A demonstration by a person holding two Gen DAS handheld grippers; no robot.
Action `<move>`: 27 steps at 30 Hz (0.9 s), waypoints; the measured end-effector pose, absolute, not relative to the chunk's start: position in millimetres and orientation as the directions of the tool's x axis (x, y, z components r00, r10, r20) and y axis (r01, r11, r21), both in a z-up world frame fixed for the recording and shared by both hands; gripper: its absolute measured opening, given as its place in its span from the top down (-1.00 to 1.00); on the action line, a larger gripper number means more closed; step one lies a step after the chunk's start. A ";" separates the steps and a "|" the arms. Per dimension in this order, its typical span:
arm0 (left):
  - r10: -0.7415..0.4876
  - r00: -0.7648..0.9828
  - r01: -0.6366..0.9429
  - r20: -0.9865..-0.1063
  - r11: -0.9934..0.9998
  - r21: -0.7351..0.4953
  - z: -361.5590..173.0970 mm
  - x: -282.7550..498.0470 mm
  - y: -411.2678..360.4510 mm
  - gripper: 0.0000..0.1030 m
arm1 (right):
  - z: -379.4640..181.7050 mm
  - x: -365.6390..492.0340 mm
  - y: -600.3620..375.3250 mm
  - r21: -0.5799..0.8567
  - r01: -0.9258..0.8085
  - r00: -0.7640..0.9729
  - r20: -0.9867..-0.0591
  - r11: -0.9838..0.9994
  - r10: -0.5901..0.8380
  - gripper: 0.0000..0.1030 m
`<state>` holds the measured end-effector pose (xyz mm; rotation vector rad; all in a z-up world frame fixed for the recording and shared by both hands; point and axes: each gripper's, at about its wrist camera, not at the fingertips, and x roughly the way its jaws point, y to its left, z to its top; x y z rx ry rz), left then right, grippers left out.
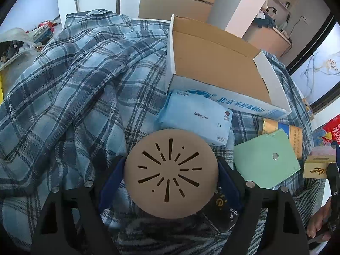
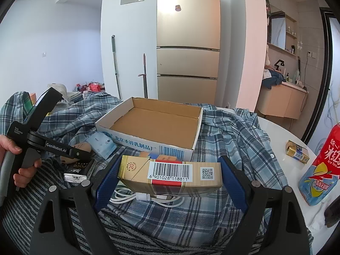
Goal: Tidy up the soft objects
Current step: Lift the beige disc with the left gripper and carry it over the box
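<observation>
Nearest the lens in the left wrist view, the left gripper (image 1: 170,159) pointed steeply down, its black arms and blue-padded fingers (image 1: 110,182) spread wide. A round tan disc with radiating slit cut-outs (image 1: 171,174) lay between them, its rim just beside each pad; no squeeze on it was visible. The disc partly covered a black foil packet (image 1: 223,206). Beyond it, a pale blue soft pack of wipes (image 1: 195,116) rested on the blue-and-grey plaid cloth (image 1: 85,85) and touched the printed front wall of a shallow white cardboard tray with a brown interior (image 1: 212,97), which held nothing. A mint-green square card (image 1: 265,163) lay to the right of the disc and overlapped an orange-and-blue packet (image 1: 293,136).

In the right wrist view, the right gripper (image 2: 170,158) was clamped on a long gold carton bearing a barcode label (image 2: 170,176); the blue pads met its two ends, and it was carried above a coiled white cable (image 2: 148,197) on the plaid cloth. A grey-and-black striped cloth (image 2: 21,223) lay at lower left, and there a person's hand (image 2: 23,163) gripped the left gripper's handle. On the white table (image 2: 276,131) at right stood a red iced-tea bottle (image 2: 320,170) near a small gold pack (image 2: 297,150).
</observation>
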<state>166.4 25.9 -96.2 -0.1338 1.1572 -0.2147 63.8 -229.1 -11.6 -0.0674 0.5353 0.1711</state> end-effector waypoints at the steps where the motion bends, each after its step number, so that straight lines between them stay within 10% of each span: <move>1: -0.238 0.393 0.105 -0.888 0.971 -0.213 -95.0 165.0 25.3 -0.61 | -11.5 63.8 -229.0 -0.018 -0.179 0.847 -0.512 0.984 0.145 -0.72; 27: -0.261 0.835 0.306 -0.484 0.952 0.014 22.2 46.3 -13.9 -0.54 | 28.1 32.2 -220.1 -0.085 -0.136 0.948 -0.301 0.987 0.105 -0.72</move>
